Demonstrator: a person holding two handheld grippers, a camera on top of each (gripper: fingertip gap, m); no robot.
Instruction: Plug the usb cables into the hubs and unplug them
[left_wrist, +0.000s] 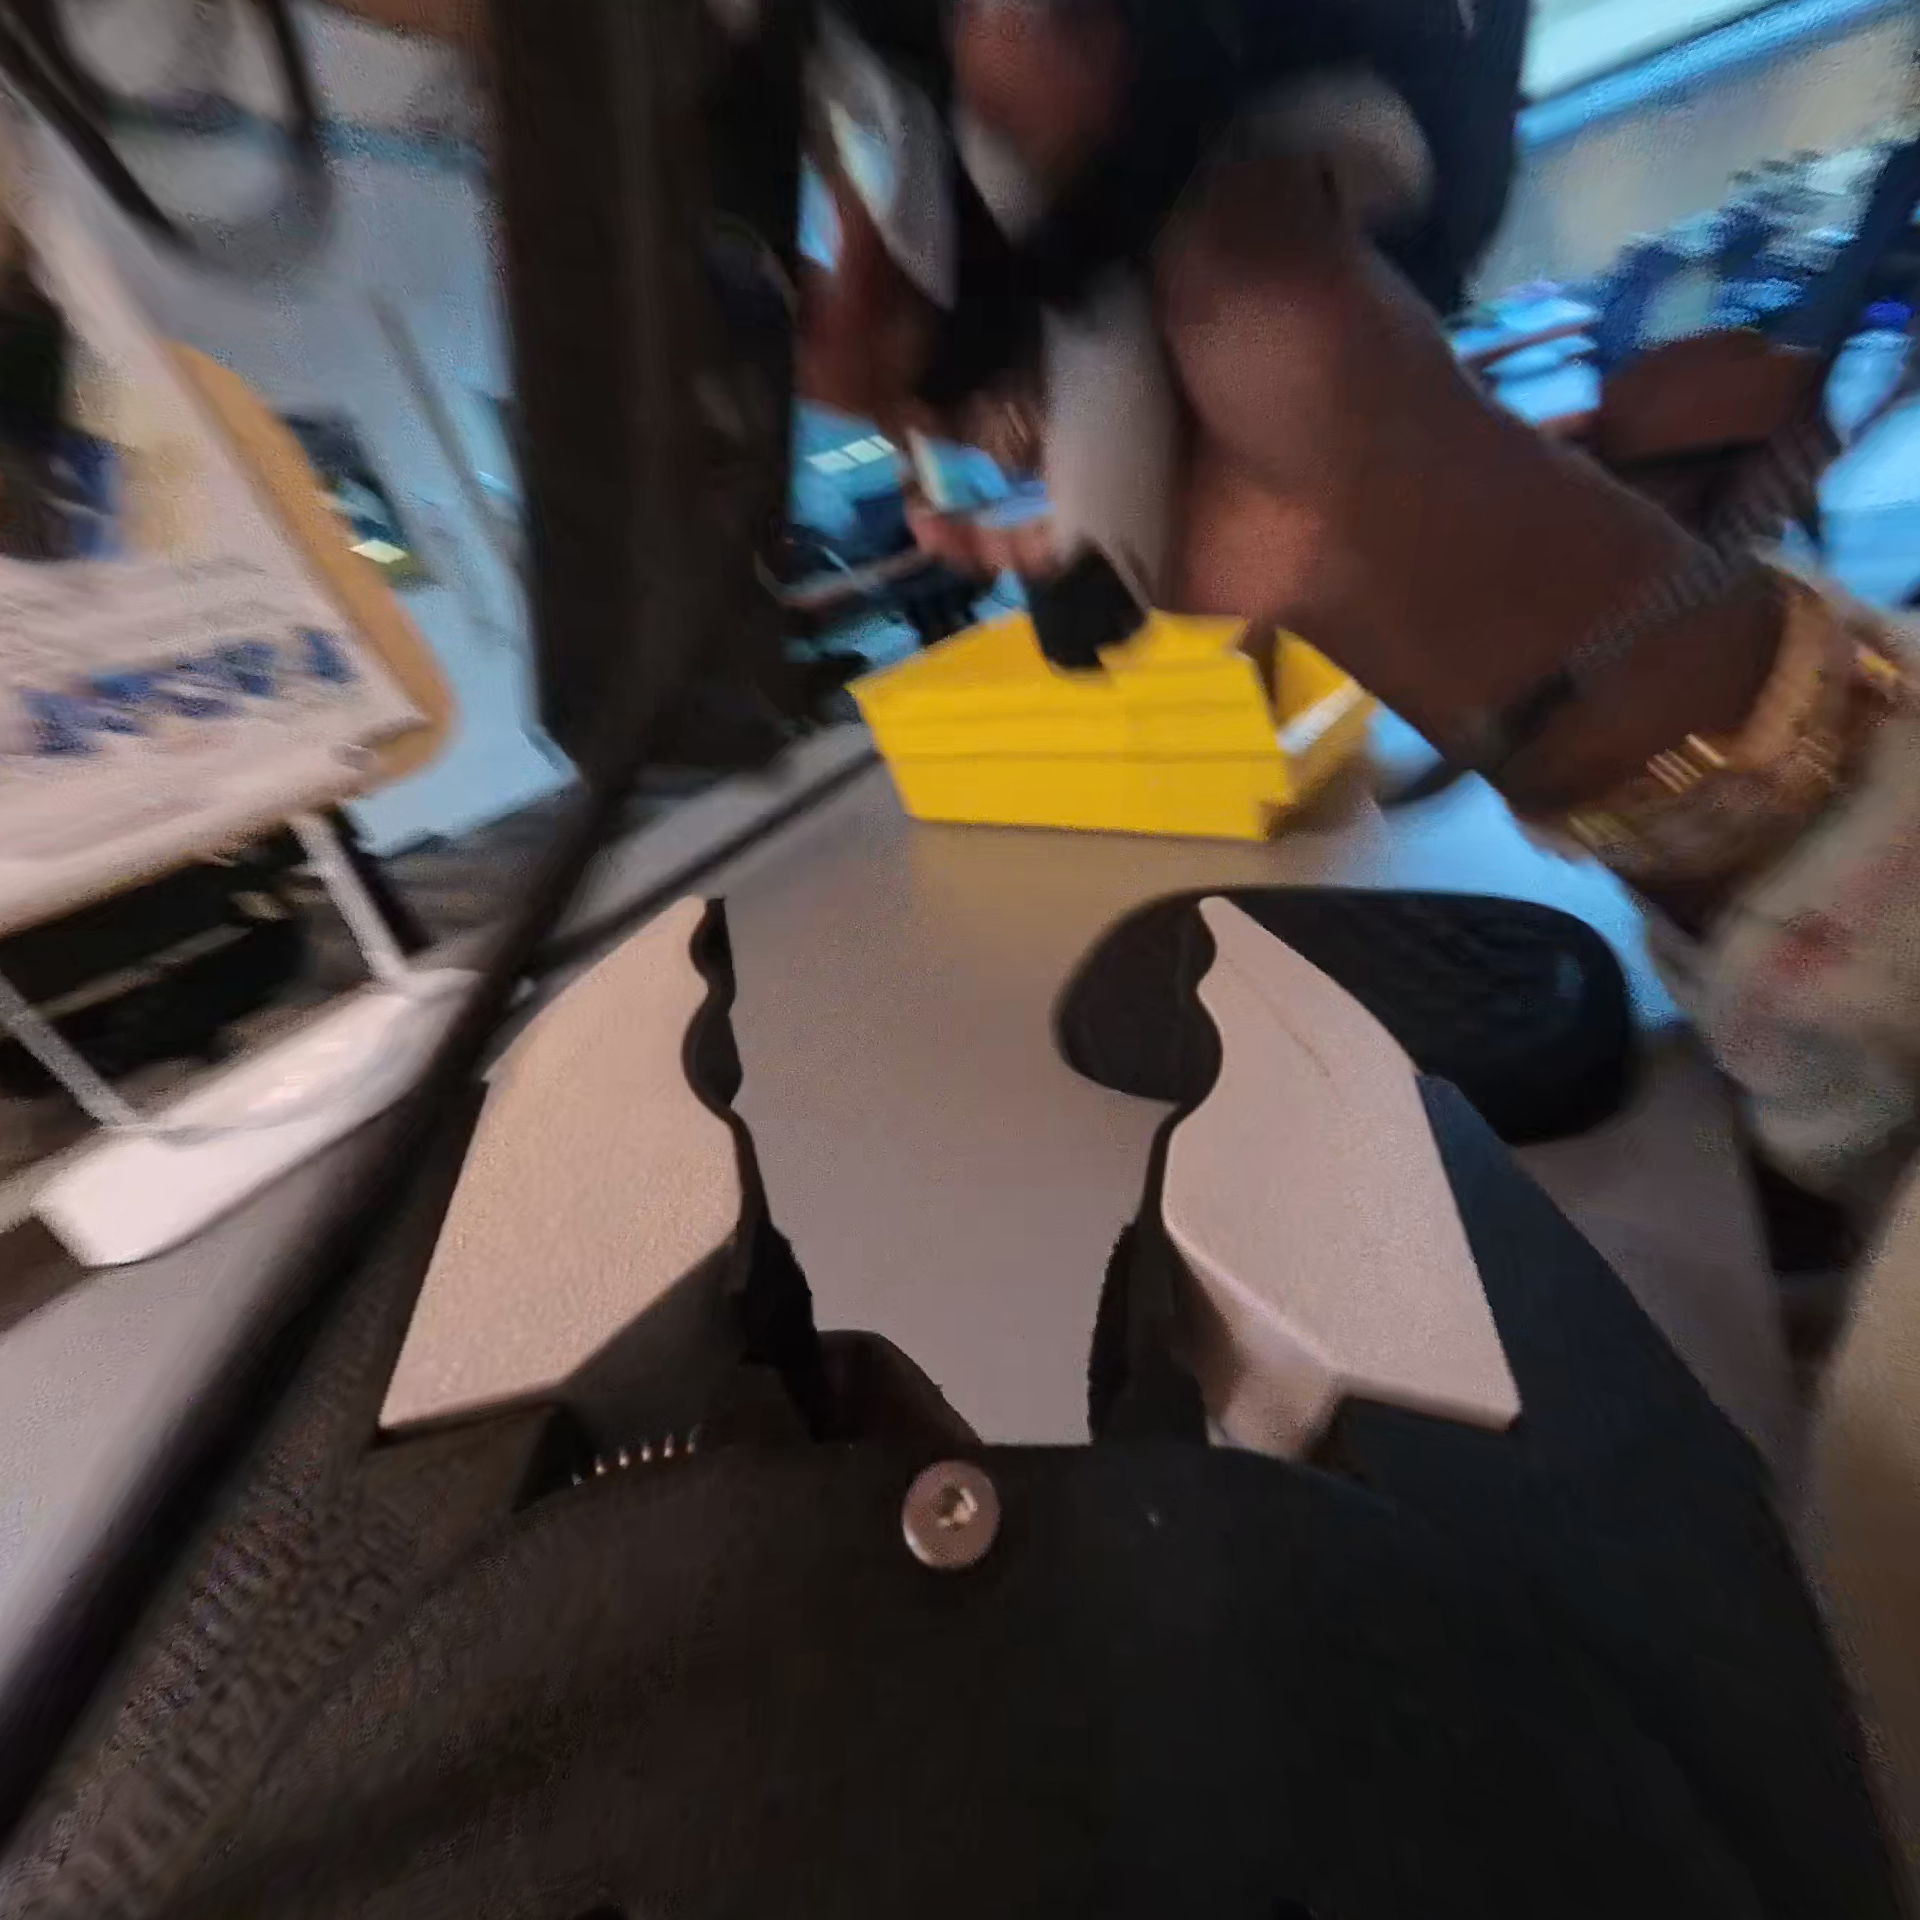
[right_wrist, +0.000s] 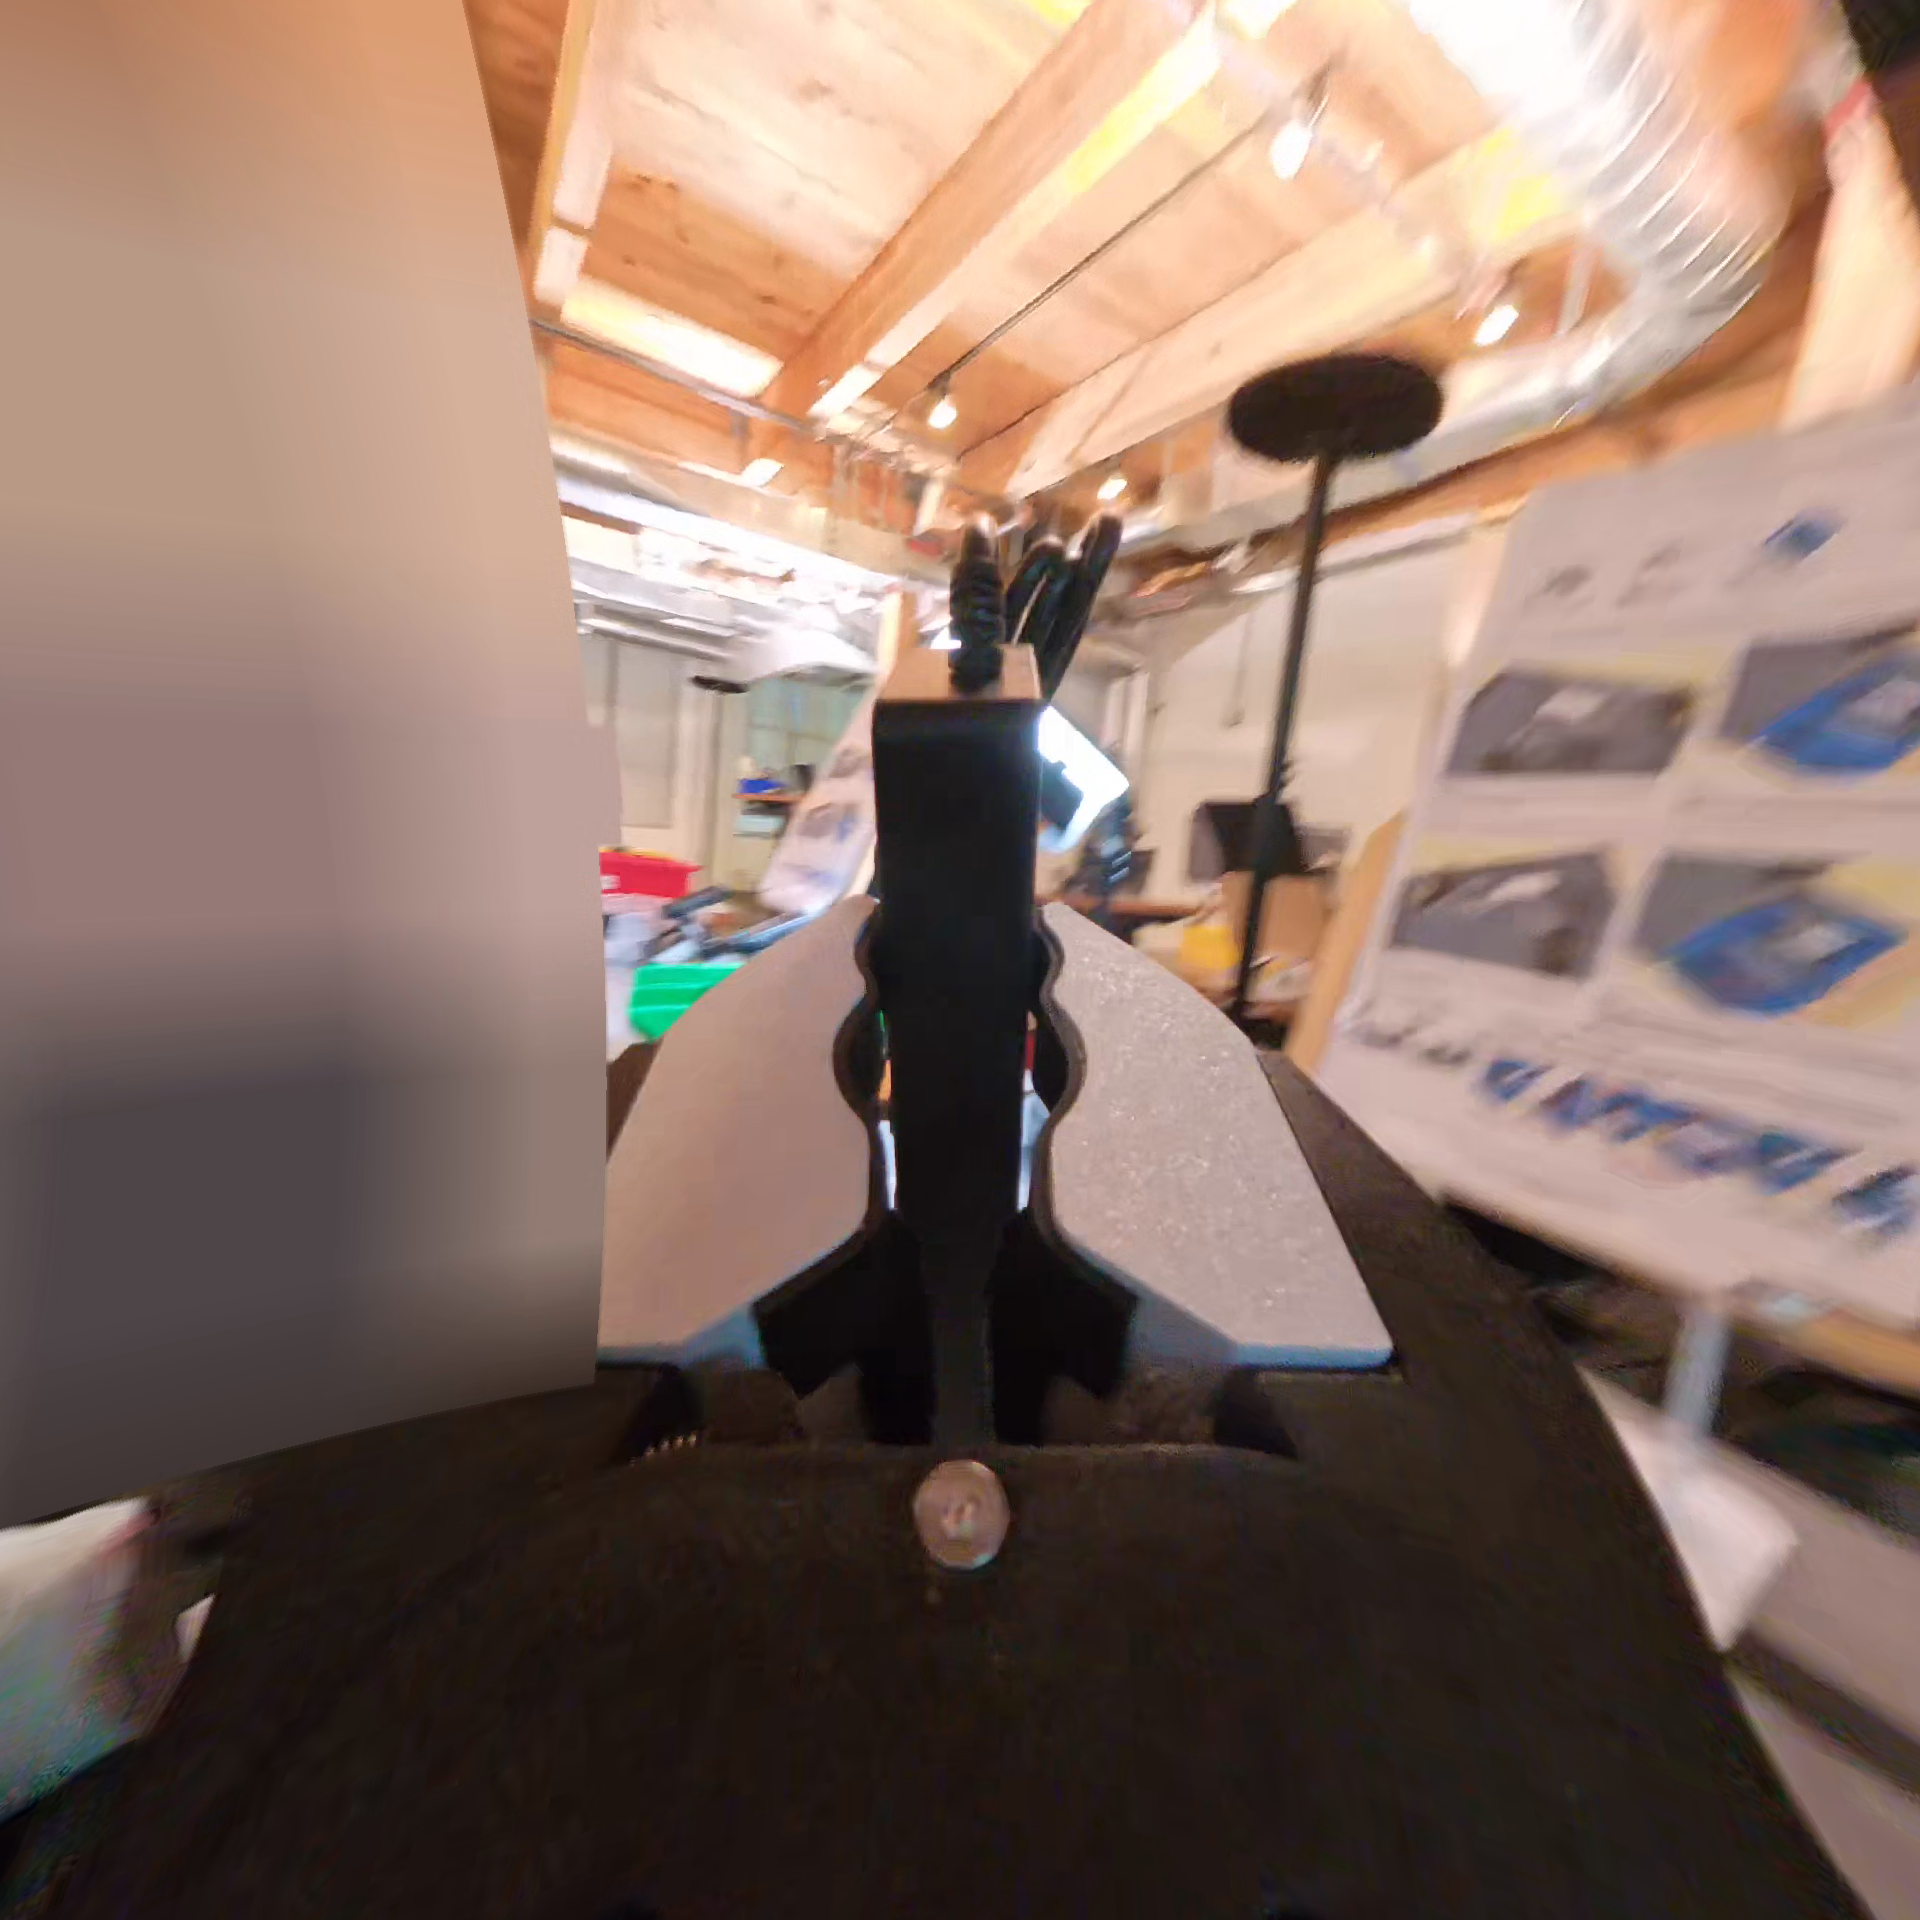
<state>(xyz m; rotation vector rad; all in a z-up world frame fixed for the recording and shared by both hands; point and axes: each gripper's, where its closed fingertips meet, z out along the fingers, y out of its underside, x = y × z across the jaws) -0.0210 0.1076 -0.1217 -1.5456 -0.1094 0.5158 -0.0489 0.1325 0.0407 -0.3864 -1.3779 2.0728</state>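
Hidden: both views blurred, black cable (right_wrist: 1039, 582) on hub top hard to read | Bin: yellow bin (left_wrist: 1091, 727) on bench (left_wrist: 935, 1091), contents hidden | Left tool (left_wrist: 956, 987): wide open, empty, over bench | Right tool (right_wrist: 956, 987): closed on black hub (right_wrist: 956, 883), pointing up at ceiling | Person's hand (left_wrist: 1403, 499) near bin

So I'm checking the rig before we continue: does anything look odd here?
Yes. The right gripper points up at the wooden ceiling, clamping a black rectangular hub with a cable at its far end; the left gripper is open over the grey table.
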